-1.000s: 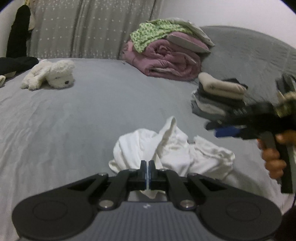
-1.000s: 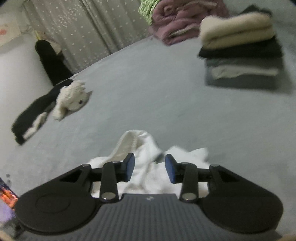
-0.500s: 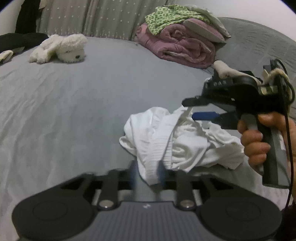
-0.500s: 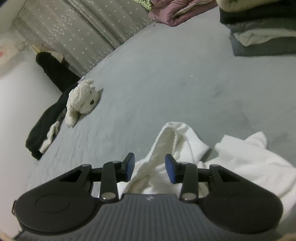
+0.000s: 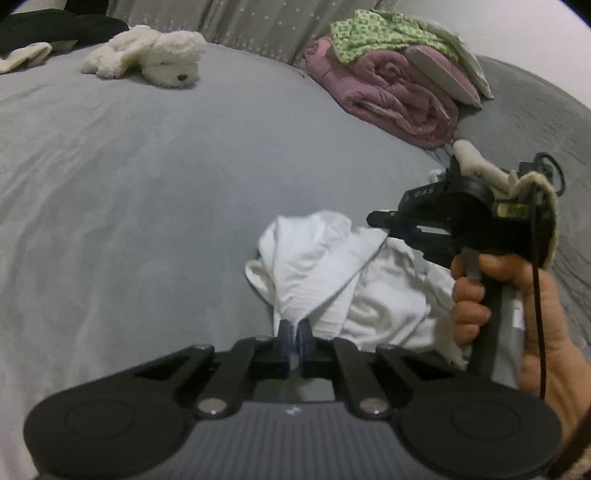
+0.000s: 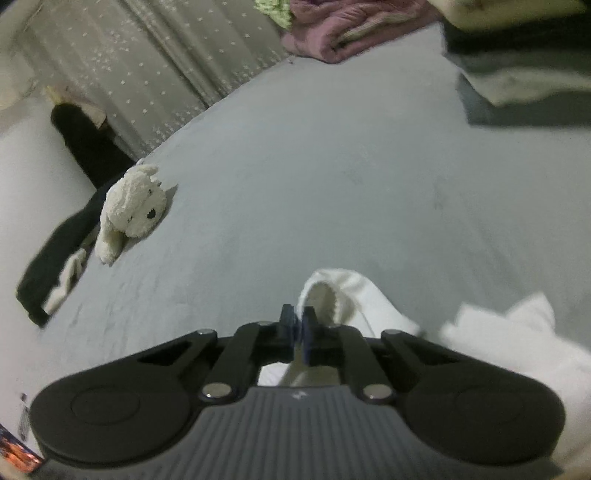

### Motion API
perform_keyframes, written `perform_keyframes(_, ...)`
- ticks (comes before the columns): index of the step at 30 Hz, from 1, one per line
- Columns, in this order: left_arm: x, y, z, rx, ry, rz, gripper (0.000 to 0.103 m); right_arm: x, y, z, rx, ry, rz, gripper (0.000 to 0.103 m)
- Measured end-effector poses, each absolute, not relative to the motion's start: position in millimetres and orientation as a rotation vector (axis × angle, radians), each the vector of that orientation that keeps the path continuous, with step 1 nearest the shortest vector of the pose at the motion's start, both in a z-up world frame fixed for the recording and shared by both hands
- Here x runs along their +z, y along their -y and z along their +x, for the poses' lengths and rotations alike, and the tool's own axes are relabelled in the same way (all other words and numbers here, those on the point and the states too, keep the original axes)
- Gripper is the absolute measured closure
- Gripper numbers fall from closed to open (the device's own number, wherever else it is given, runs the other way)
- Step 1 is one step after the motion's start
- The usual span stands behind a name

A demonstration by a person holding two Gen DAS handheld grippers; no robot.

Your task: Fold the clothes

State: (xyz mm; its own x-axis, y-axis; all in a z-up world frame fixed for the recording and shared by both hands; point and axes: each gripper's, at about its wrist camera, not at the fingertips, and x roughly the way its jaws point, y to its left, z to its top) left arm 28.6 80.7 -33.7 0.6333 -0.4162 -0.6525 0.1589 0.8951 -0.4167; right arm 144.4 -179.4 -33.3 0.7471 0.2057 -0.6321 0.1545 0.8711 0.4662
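We see a wide bed (image 5: 155, 177) under a grey sheet filling most of both views. Behind it hangs a grey curtain (image 6: 155, 62) dotted with small white stars. A pale wall (image 5: 524, 26) rises at the far right, and a white wall (image 6: 33, 173) stands beside the bed. The light is dim and even.
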Motion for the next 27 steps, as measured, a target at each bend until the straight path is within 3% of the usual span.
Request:
perform_keyframes(14,-6.0,-164.8,36.8,-0.174,-0.754,-0.484,0.101,15.9,65.2,182.7,0.177,-0.680,0.225,0.098)
perform_keyframes(27,-0.6,-239.2,36.6,0.011,-0.726,-0.540,0.101,8.9,-51.5,229.0,0.309,-0.722,0.152,0.098)
